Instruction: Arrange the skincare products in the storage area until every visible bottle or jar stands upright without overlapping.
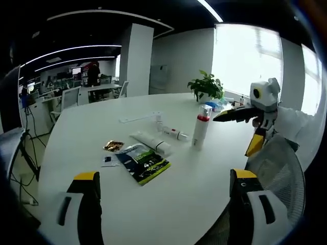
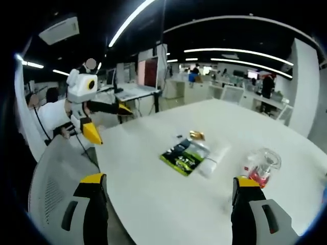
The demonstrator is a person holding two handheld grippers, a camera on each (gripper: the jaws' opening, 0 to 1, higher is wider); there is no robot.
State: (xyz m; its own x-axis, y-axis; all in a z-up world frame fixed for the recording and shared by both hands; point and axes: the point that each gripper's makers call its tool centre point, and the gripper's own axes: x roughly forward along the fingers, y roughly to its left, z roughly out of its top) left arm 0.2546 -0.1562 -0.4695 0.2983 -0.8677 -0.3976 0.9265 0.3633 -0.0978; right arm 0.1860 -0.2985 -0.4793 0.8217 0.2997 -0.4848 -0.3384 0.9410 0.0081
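White round desk [image 1: 179, 204] carried all items. Green-and-black sachet [image 1: 143, 162] lay flat near its middle, a white tube [image 1: 152, 142] just beside it on its side. Red-banded white bottle [image 1: 201, 126] stood upright, apart. Left tool [image 1: 166, 191] and right tool [image 2: 166, 194] both released, jaws wide, grasping nothing.

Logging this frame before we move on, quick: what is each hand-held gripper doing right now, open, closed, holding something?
Left hand-held gripper: open, jaws wide apart, holding nothing, above the white table.
Right hand-held gripper: open, jaws wide apart, holding nothing.
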